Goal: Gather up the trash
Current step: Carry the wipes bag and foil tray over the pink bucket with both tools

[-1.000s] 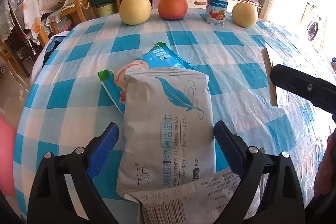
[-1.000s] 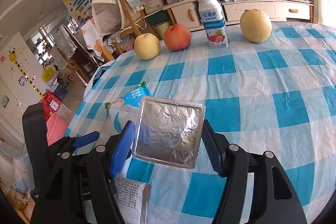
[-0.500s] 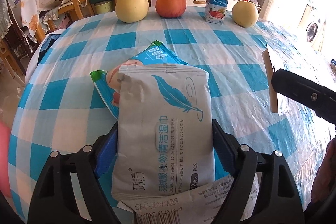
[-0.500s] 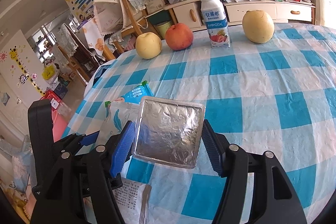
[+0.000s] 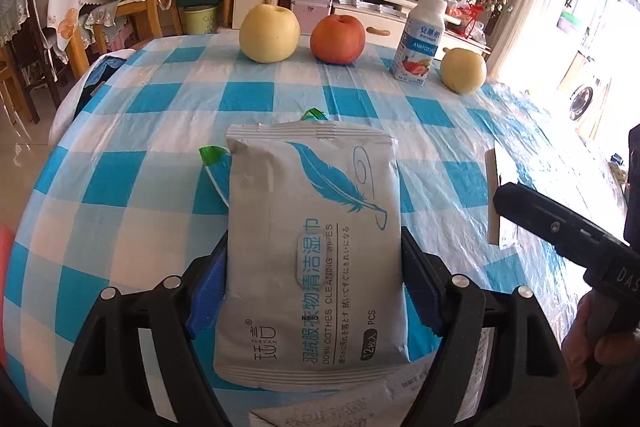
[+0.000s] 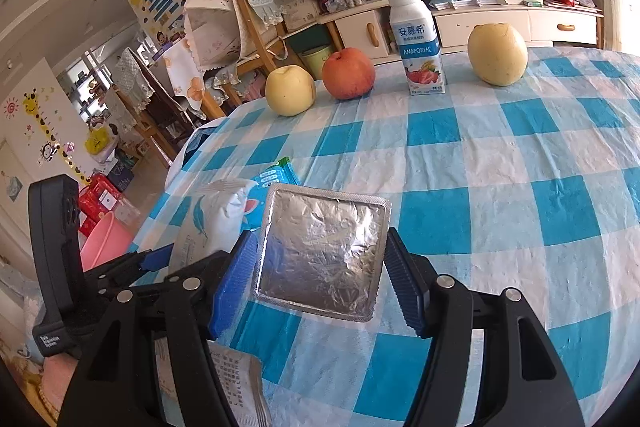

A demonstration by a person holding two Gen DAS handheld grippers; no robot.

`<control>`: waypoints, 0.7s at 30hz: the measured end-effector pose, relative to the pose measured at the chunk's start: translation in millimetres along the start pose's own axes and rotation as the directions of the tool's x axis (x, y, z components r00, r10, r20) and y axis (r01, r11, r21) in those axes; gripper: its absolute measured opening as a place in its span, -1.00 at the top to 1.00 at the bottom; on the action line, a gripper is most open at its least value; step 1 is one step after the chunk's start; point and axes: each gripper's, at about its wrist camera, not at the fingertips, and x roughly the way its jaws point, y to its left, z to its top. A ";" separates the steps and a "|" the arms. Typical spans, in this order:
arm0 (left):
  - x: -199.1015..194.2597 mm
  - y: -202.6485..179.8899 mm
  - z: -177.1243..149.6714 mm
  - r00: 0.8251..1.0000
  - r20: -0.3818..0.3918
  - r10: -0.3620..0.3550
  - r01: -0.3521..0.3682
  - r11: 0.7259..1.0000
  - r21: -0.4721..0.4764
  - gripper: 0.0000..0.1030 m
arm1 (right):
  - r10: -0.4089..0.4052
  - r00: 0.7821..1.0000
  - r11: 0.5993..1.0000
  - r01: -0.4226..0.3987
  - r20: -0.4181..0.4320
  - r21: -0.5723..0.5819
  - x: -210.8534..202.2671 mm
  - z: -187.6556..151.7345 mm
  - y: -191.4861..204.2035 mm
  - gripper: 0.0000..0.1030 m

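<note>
Checked worktop (image 5: 140, 107), fruit at far edge: left hand-held gripper (image 5: 314, 283) clamps grey wipes pack (image 5: 312, 235) near center; right hand-held gripper (image 6: 320, 267) grips foil packet (image 6: 322, 251) w/ pads.

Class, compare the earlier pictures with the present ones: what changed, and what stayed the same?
The left claw closed from open onto the grey wipes pack and lifted it, hiding most of the blue wrapper. The right claw still holds the foil square; the fruit and bottle are unmoved.
</note>
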 end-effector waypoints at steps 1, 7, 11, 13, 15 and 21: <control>-2.8 3.7 0.7 1.000 0.007 -0.004 0.004 1.000 -0.011 -0.51 | 0.000 1.000 1.000 0.000 0.001 -0.004 0.2 -0.9 1.2 -0.26; -23.4 27.0 4.6 0.998 0.066 -0.024 0.029 0.997 -0.074 -0.52 | -0.012 1.000 0.999 0.012 0.006 -0.040 2.5 -5.4 11.8 -0.26; -37.5 46.9 6.0 0.993 0.113 -0.030 0.044 0.992 -0.122 -0.52 | -0.005 1.000 0.998 0.007 0.029 -0.062 -1.5 -4.6 19.7 -0.26; -44.6 57.3 6.9 0.990 0.139 -0.021 0.041 0.988 -0.147 -0.52 | 0.005 0.999 0.998 -0.003 0.037 -0.058 -3.3 -4.1 22.4 -0.27; -50.2 68.1 7.3 0.987 0.158 -0.021 0.049 0.983 -0.177 -0.52 | 0.019 0.999 0.999 -0.017 0.037 -0.049 -3.5 -3.8 24.2 -0.27; -61.1 88.5 7.8 0.980 0.196 0.022 0.023 0.974 -0.225 -0.52 | 0.047 0.999 0.999 -0.047 0.015 -0.021 -0.2 -5.6 35.0 -0.27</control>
